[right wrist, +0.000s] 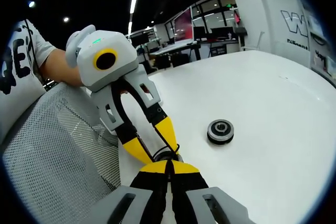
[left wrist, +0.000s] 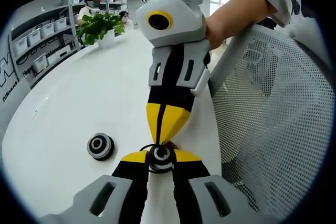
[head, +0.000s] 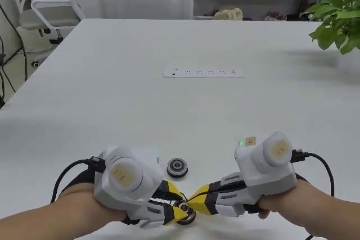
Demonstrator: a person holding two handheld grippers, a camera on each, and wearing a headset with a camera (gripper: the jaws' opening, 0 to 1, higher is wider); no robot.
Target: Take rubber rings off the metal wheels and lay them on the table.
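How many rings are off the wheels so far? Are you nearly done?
No loose rings lie on the table yet. The left gripper clamps one wheel while the right gripper pinches its rubber ring. The second wheel sits untouched, ring apparently on.

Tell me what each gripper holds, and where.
The left gripper clamps a metal wheel by its sides; right gripper seems to pinch that wheel's rubber ring at its edge.

Dark-rimmed wheel (head: 177, 167) flat on table (head: 112, 94); second wheel (left wrist: 160, 157) clamped between fingers (left wrist: 135, 157).
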